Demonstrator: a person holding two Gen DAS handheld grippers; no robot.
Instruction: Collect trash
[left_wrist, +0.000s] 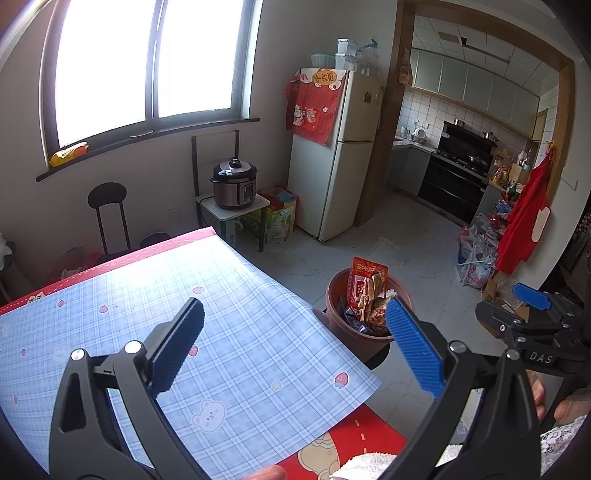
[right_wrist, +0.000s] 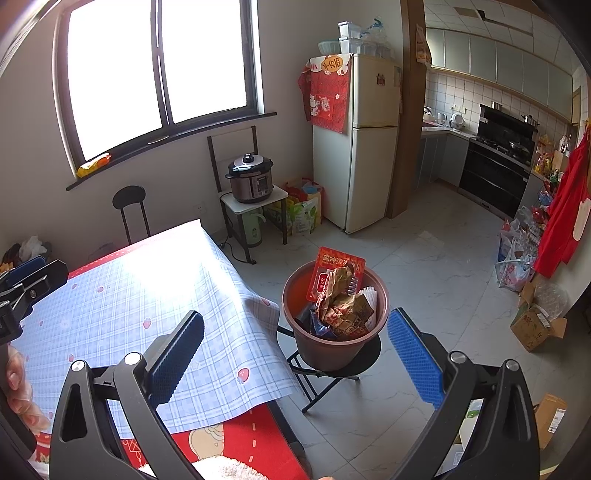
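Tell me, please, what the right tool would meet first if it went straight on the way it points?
Probably the bin on its stool, or the table edge beside it. The open right tool points between them, and depth is unclear.

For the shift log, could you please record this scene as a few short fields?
left hand-held gripper: open, empty
right hand-held gripper: open, empty
trash bin: brown, on a black stool beside the table
bin contents: red snack packet, crumpled wrappers
tablecloth: blue plaid, no trash visible

Left hand-held gripper (left_wrist: 295, 347) agape; right hand-held gripper (right_wrist: 295, 350) agape, empty.
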